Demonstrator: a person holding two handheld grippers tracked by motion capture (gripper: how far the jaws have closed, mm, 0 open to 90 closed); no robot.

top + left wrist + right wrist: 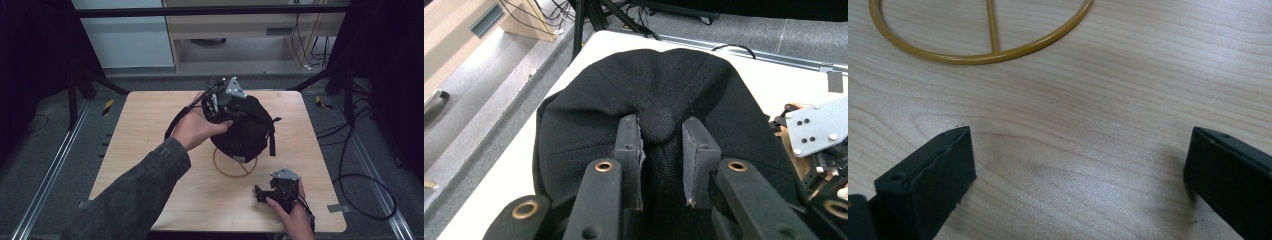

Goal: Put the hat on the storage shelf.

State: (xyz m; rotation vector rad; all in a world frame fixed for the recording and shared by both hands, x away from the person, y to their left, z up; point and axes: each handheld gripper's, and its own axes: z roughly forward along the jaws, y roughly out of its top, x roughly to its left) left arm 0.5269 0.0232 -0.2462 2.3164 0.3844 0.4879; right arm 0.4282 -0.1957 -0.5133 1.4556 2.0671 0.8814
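A black cap sits over a gold wire stand, whose ring base lies on the wooden table. My left gripper comes down on the cap's crown. In the left gripper view its jaws pinch the round top button of the cap, with both pads touching it. My right gripper rests near the table's front right corner. Its fingers stand wide apart with bare wood between them, and the ring base lies just ahead.
The cap's strap hangs down at its right side. A dark-sleeved forearm crosses the table's front left. Metal rails and cables run on the floor on both sides. The right gripper's grey plate lies close beside the cap.
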